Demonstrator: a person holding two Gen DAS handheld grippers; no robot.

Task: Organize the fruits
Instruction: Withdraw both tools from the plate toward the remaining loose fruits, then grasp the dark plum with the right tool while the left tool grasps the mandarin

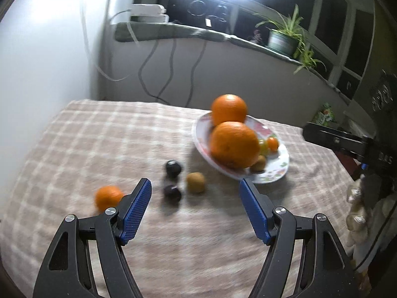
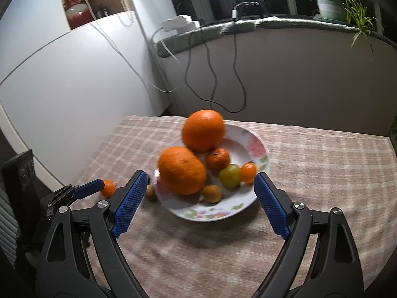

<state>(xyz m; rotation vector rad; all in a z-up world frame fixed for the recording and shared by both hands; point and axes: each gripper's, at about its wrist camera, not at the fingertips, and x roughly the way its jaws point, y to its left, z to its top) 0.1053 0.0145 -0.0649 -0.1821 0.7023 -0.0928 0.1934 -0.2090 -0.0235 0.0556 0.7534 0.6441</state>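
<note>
A floral plate (image 2: 248, 206) on the checked cloth holds two big oranges (image 2: 203, 130) (image 2: 182, 170), a mandarin (image 2: 218, 159), a green fruit (image 2: 229, 175), a tiny orange fruit (image 2: 248, 172) and a brown fruit (image 2: 212, 193). My right gripper (image 2: 200, 176) hangs open just in front of the plate, holding nothing. Left of the plate (image 1: 280, 171), two dark fruits (image 1: 173, 168) (image 1: 172, 192), a brown fruit (image 1: 196, 185) and a small mandarin (image 1: 108, 197) lie on the cloth. My left gripper (image 1: 195, 182) stands open above them, empty.
The table is covered by a beige checked cloth (image 1: 99, 136). A white panel (image 2: 74, 87) stands at its left. Cables (image 2: 213, 74) hang from the windowsill behind, where a potted plant (image 1: 282, 41) stands. A pale figurine (image 1: 356, 208) is at the table's right edge.
</note>
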